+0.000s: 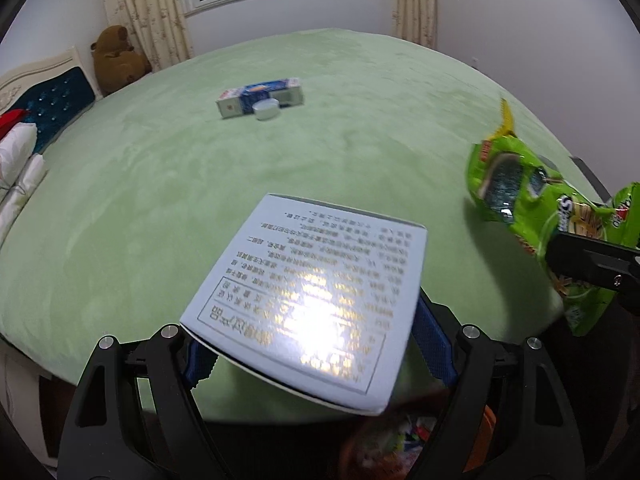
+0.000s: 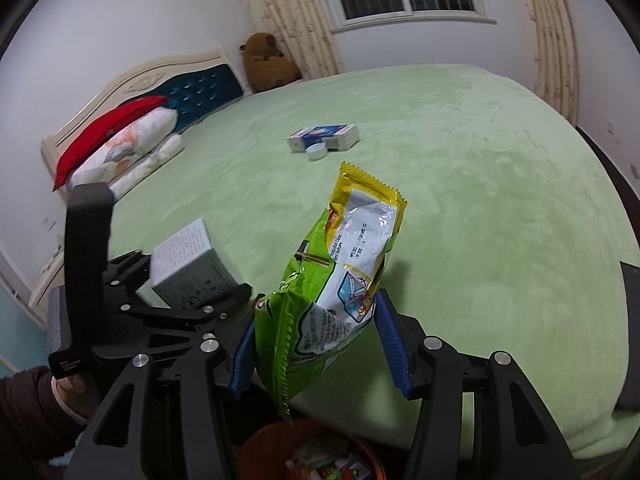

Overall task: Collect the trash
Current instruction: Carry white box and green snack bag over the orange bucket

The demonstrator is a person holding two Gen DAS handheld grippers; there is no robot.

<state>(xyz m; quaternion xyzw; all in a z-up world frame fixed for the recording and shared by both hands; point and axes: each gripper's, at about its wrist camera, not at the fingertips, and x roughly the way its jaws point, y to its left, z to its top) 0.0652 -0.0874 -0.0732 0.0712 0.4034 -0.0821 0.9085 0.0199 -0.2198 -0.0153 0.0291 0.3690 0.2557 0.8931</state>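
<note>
**A:** Right under both tools there's the bin [image 2: 316, 452], orange rim, wrappers already inside. See it, just off the edge of the bed?

**B:** I do. And the right gripper [image 2: 316, 344] sits almost over it, blue pads either side of those snack wrappers [image 2: 332, 280], a green one with a yellow one sticking up behind. The pads look set fairly wide, though. Is it pinching them?

**A:** I'd say it is, low on the crumpled green part, since the wrappers hang clear of the bed. The bottom tip dangles just above the rim. If it were me, I'd get that tip properly over the opening before spreading the fingers; light film drifts sideways as it falls.

**B:** And the left gripper [image 1: 316, 356]?

**A:** Closed on the pale box [image 1: 312, 300], gripped by its sides near the back end, printed face up and glaring under the lamp. It's tilted, far end out over the green blanket [image 1: 160, 200]. That one needs bringing back and down over the bin; dropped now, most of it would land on the bed.

**B:** One at a time, then?

**A:** I'd think so. The two tools are close together, and the bin's mouth isn't wide.

**B:** Anything left further out?

**A:** Mid-bed, well apart from both tools: a blue-and-white carton [image 1: 260, 98] lying flat, with a small white cap [image 1: 266, 110] touching its near side.
</note>
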